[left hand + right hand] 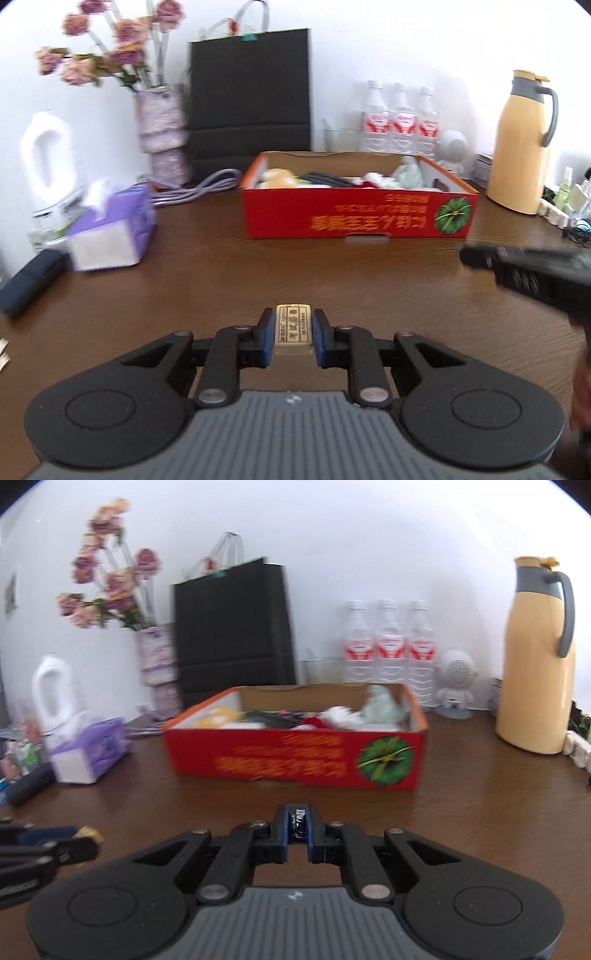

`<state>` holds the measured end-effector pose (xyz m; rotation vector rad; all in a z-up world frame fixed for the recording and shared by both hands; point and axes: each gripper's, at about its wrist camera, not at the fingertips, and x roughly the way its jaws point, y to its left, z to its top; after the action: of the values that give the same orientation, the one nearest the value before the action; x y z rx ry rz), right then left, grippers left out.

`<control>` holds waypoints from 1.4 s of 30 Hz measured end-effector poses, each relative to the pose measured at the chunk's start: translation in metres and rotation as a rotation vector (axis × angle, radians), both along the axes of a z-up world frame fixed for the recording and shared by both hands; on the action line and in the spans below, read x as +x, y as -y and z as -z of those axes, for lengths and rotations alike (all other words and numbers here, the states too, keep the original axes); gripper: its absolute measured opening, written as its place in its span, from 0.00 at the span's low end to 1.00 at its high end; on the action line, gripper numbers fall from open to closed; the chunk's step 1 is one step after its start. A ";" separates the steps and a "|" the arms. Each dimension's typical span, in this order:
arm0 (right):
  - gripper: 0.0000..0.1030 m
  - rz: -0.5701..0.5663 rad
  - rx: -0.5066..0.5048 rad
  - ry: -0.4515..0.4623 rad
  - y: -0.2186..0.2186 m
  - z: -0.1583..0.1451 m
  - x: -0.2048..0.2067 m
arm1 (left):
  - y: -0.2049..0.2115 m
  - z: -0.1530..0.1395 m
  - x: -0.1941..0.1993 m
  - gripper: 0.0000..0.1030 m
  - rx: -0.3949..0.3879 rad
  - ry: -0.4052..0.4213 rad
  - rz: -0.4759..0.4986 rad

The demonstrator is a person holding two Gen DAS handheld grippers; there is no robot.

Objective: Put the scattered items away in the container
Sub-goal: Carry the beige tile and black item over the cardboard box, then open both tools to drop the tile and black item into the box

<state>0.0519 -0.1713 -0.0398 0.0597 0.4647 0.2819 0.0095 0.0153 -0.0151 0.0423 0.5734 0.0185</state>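
the left gripper [293,336] clamps a small cream rectangular eraser [293,329] with printed text, held above the brown wooden table [221,280] in front of the red cardboard box [354,218]. the right gripper [298,829] pinches a thin dark object [297,825], mostly hidden between its blue pads. the box's contents blur together: pale, black and white shapes.

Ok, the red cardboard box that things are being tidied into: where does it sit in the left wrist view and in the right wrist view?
Left wrist: the red box sits right of centre in the upper middle, beyond the left gripper, which holds a beige eraser.
Right wrist: the red box sits at centre, beyond the right gripper, which is shut on a small dark item.
Shared landmark: the yellow thermos jug, right of the box.
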 end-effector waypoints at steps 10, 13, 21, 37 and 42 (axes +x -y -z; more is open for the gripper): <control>0.08 -0.022 -0.050 0.058 -0.024 -0.021 -0.100 | -0.011 -0.020 -0.055 0.21 -0.035 0.104 0.003; 0.08 -0.013 -0.061 0.082 -0.021 -0.028 -0.114 | -0.008 -0.028 -0.070 0.21 -0.035 0.146 0.011; 0.08 0.045 -0.060 0.163 -0.001 -0.054 -0.122 | -0.010 -0.050 -0.070 0.21 -0.051 0.250 0.027; 0.08 -0.025 0.089 -0.140 0.045 -0.106 0.186 | 0.044 -0.061 0.270 0.21 -0.097 -0.130 0.215; 0.09 -0.023 0.061 -0.381 0.044 -0.059 0.268 | 0.051 -0.027 0.329 0.27 -0.059 -0.293 0.194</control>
<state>0.3198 -0.2153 0.0189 0.1694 0.8352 0.3083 0.3387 -0.0359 0.0117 0.0432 0.8602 -0.1964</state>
